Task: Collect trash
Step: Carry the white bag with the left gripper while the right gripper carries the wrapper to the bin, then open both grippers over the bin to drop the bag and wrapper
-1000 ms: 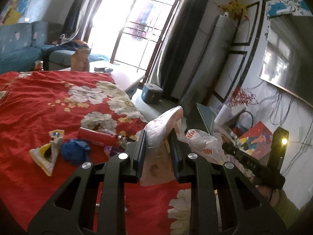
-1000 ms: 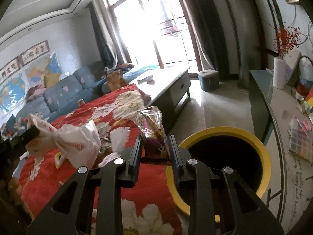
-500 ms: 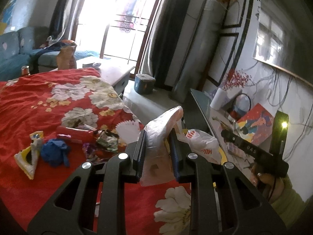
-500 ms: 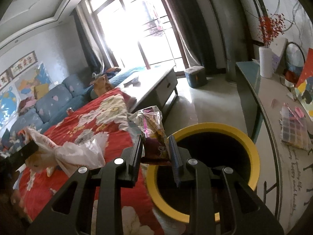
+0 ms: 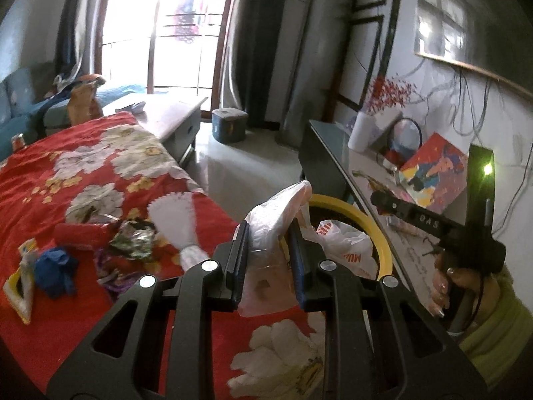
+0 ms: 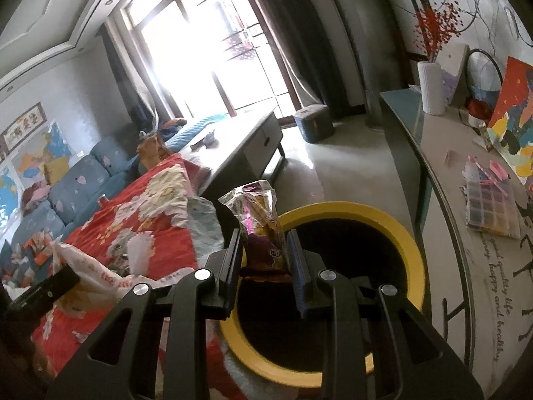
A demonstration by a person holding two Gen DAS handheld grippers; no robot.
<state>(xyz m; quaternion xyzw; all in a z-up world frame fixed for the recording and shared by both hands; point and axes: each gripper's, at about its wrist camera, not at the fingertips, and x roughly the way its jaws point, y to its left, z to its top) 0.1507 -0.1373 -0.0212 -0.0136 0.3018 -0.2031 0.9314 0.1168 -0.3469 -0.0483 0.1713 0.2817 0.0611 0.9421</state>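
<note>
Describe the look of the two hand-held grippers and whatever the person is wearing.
Each hand-held gripper, left and right, is matte black with cut-out arms, round silver pivot bolts and blue pads inside the fingers. Seen from the left camera, the right unit's body carries white lettering and an upright block with a green light. The sleeve is yellow-green.

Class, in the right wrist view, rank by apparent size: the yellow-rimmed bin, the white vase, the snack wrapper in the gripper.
1. Yellow-rimmed bin, clearly largest.
2-3. Snack wrapper and white vase: unsure, since the wrapper looks bigger only through nearness.
</note>
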